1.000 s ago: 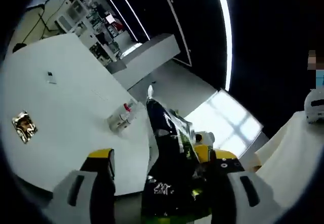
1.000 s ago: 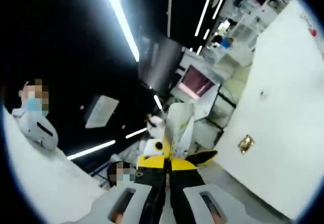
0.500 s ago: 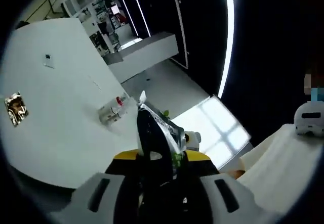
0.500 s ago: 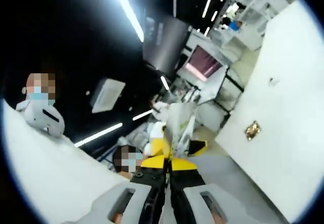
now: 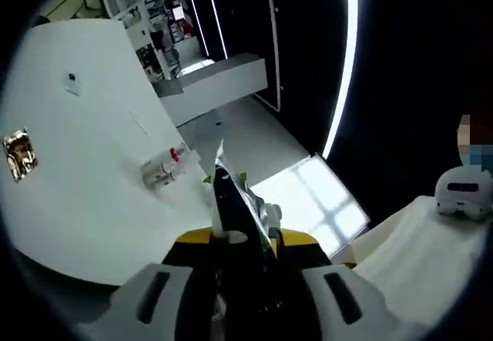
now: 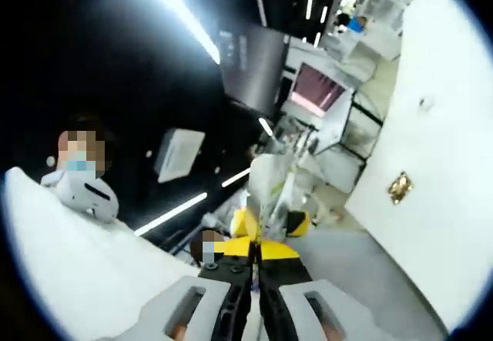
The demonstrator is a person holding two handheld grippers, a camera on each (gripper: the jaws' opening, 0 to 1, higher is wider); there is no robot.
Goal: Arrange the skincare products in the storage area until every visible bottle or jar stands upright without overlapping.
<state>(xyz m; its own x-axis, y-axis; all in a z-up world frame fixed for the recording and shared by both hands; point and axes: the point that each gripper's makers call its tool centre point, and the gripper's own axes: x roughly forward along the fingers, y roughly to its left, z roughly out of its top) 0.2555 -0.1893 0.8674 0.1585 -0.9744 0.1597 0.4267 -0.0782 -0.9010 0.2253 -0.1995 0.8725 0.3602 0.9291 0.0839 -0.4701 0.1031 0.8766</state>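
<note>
Left gripper (image 5: 235, 241) jaws, wide a second ago, now pinch dark pouch (image 5: 231, 206). Right gripper (image 6: 258, 252) jaws stay clamped on pale pouch (image 6: 271, 187). Small bottle (image 5: 159, 170) lies toppled on white surface (image 5: 77, 179), ahead-left of left jaws; not yet upright.

The dark packet (image 5: 231, 210) pinched in the left gripper (image 5: 240, 242) runs down out of sight between the jaws, its print too blurred to read, and the small bottle (image 5: 159, 171) lying on the white table (image 5: 69, 179) is too small to identify.
</note>
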